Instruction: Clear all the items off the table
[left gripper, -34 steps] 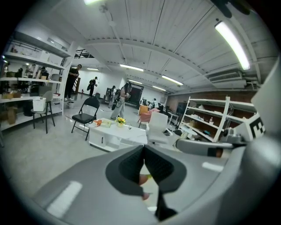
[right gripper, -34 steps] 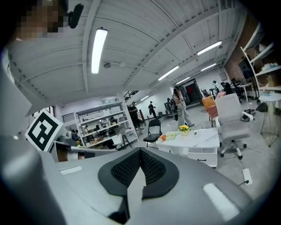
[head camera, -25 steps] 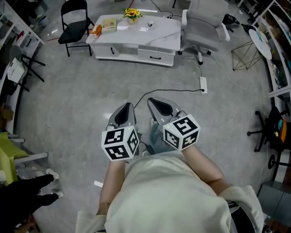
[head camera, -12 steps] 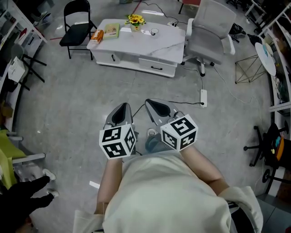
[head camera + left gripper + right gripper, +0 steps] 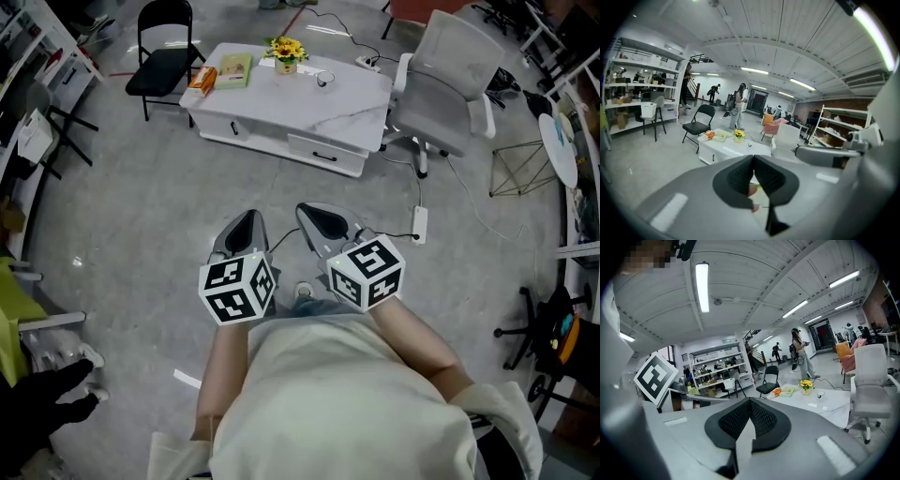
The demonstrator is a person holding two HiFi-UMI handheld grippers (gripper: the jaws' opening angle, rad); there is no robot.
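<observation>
Left gripper [image 5: 246, 230] and right gripper [image 5: 323, 223] are both fully closed and empty, side by side, aimed at the table [image 5: 319, 108] well ahead. Likely transit posture; flowers [image 5: 286, 49] and book [image 5: 234, 69] are out of reach.

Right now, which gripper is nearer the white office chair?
Right. The right gripper is well short of the white office chair, which stands ahead and to its right. The left gripper is beside it on the far side, further from the chair.
</observation>
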